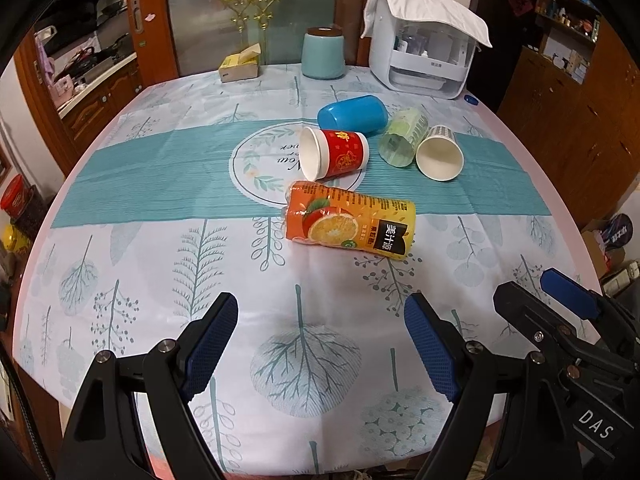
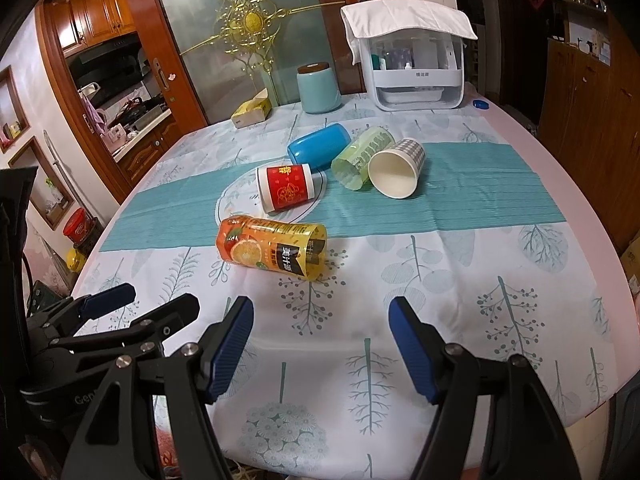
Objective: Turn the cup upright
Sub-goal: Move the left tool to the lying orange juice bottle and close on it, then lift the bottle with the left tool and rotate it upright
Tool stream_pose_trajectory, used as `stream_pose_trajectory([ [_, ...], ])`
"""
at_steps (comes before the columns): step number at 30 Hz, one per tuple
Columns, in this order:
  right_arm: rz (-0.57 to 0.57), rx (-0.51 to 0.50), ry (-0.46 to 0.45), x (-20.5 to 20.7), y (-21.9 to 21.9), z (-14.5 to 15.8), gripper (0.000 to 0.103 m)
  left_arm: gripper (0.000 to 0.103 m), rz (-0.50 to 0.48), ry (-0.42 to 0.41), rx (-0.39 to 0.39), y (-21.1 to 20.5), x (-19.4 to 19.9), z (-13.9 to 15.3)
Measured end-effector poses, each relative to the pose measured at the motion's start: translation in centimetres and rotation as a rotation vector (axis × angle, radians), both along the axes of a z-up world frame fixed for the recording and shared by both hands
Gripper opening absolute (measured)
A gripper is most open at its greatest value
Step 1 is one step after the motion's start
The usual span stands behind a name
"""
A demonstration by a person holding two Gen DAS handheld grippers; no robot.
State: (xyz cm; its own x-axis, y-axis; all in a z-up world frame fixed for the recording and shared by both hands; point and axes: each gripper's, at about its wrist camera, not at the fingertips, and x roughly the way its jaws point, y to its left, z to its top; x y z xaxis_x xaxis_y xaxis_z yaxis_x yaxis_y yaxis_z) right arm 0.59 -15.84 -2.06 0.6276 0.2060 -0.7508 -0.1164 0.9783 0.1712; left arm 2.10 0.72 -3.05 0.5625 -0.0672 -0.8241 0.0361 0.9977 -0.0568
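Spreading under everything, a tablecloth [image 1: 120,240] printed with trees and a teal band; sitting at its far edge, a white organizer box [image 1: 420,60] draped with a cloth, a pale blue canister [image 1: 323,54], a yellow tissue box [image 1: 239,66]. Lying on their sides mid-table, well apart from both grippers: orange juice-label cup [image 1: 350,222] nearest, then red cup [image 1: 334,153], blue cup [image 1: 353,113], green translucent cup [image 1: 402,138] touching a white paper cup [image 1: 439,152]. Hovering over the near edge, left gripper [image 1: 320,344] and right gripper [image 2: 320,344], jaws spread wide on each, gripping nothing.
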Motion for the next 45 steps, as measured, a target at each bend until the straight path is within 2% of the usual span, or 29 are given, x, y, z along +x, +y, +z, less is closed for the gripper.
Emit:
stream_pose_trajectory([
  [5,0.005,-0.006,0.020,0.5,0.2,-0.4,0.071,0.085,-0.058,-0.012,0.043,-0.3,0.9,-0.4],
  [14,-0.024,0.034,0.092,3.1,-0.4,-2.2,0.071,0.085,-0.258,-0.050,0.217,-1.2,3.9,-1.2],
  [21,-0.042,0.072,0.157,5.3,-0.5,-4.0,0.071,0.085,-0.381,-0.012,0.324,-1.0,7.3,-3.3],
  [34,-0.057,0.108,0.273,7.7,-0.9,-7.4,0.071,0.085,-0.737,-0.035,0.606,-3.8,11.0,-7.5],
  [41,-0.072,0.124,0.301,8.3,-1.7,-8.4,0.071,0.085,-0.875,0.003,0.699,-6.0,11.7,-9.4],
  [42,-0.073,0.127,0.304,8.4,-1.9,-8.5,0.071,0.084,-0.881,0.007,0.704,-6.3,11.8,-9.5],
  [43,-0.074,0.130,0.307,8.4,-2.0,-8.6,0.071,0.079,-0.887,0.015,0.697,-6.5,12.0,-9.6],
  [45,-0.077,0.134,0.312,8.4,-2.2,-8.7,0.071,0.078,-0.878,0.029,0.685,-6.8,12.3,-9.5],
])
